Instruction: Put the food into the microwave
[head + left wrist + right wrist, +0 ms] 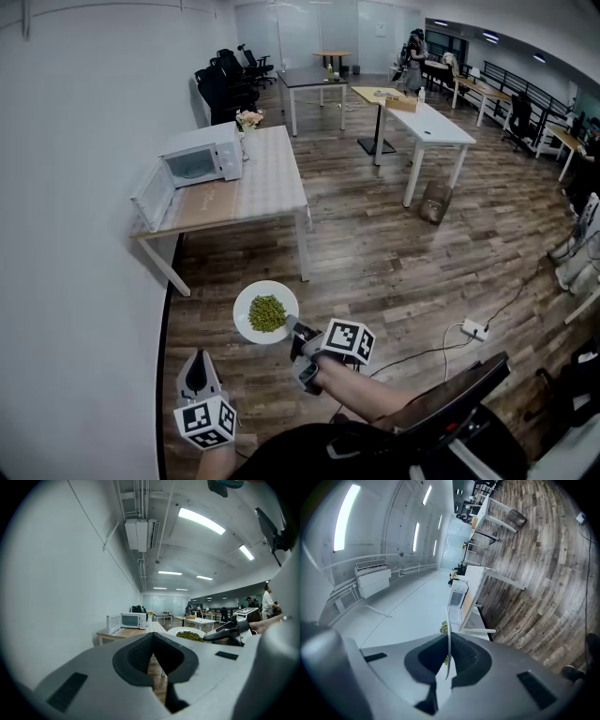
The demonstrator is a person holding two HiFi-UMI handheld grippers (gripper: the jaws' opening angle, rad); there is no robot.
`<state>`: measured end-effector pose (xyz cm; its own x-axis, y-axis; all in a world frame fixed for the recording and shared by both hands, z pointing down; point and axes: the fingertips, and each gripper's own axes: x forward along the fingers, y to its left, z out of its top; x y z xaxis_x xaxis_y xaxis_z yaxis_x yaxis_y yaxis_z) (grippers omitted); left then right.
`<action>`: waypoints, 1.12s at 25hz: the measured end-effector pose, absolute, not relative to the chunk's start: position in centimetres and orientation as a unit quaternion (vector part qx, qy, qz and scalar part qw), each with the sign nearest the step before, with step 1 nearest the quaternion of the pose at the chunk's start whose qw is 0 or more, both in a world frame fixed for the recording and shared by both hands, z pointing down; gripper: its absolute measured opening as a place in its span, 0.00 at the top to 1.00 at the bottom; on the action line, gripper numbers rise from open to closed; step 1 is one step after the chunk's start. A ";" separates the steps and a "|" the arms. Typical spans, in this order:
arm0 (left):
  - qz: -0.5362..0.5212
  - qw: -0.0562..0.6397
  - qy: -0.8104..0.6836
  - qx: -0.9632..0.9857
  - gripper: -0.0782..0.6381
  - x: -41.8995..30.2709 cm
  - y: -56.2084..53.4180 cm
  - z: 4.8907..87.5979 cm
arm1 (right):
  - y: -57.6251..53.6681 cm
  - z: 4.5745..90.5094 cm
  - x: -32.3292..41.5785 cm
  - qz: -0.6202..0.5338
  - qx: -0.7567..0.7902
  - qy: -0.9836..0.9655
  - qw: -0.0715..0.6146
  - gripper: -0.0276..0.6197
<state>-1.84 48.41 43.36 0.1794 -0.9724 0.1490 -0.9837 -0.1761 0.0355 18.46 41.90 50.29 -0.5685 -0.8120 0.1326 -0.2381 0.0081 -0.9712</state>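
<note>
A white plate [246,302] with a heap of green food [267,313] hangs level above the wood floor. My right gripper [298,334] is shut on its near right rim. In the right gripper view the plate [448,637] shows edge-on between the pads, with a bit of the food [443,628] beyond. My left gripper [197,373] is lower left of the plate, apart from it, shut and empty. The left gripper [153,640] looks toward the plate [174,631]. The white microwave [202,157] stands on a table [267,178] ahead, its door [153,195] swung open to the left.
A small vase of flowers [248,120] stands beside the microwave. The white wall runs along the left. More tables [427,127] and black office chairs [225,80] fill the room beyond. A power strip [473,329] and cable lie on the floor to the right.
</note>
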 end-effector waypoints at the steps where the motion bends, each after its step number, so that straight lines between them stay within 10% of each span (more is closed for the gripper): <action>1: 0.045 0.061 -0.638 0.766 0.88 -2.1 48.4 43.3 | 41.9 50.3 18.2 -0.583 -0.394 0.666 0.245 0.93; 28: 0.036 0.068 -0.613 0.787 0.88 -10.5 47.1 45.1 | 41.0 50.4 10.6 -0.563 -0.417 0.666 0.256 0.93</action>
<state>-10.55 47.14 45.14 0.2468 -0.9589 0.1402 -0.9687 -0.2401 0.0628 10.60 40.99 50.40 -0.5208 -0.8439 0.1291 -0.2669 0.0173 -0.9636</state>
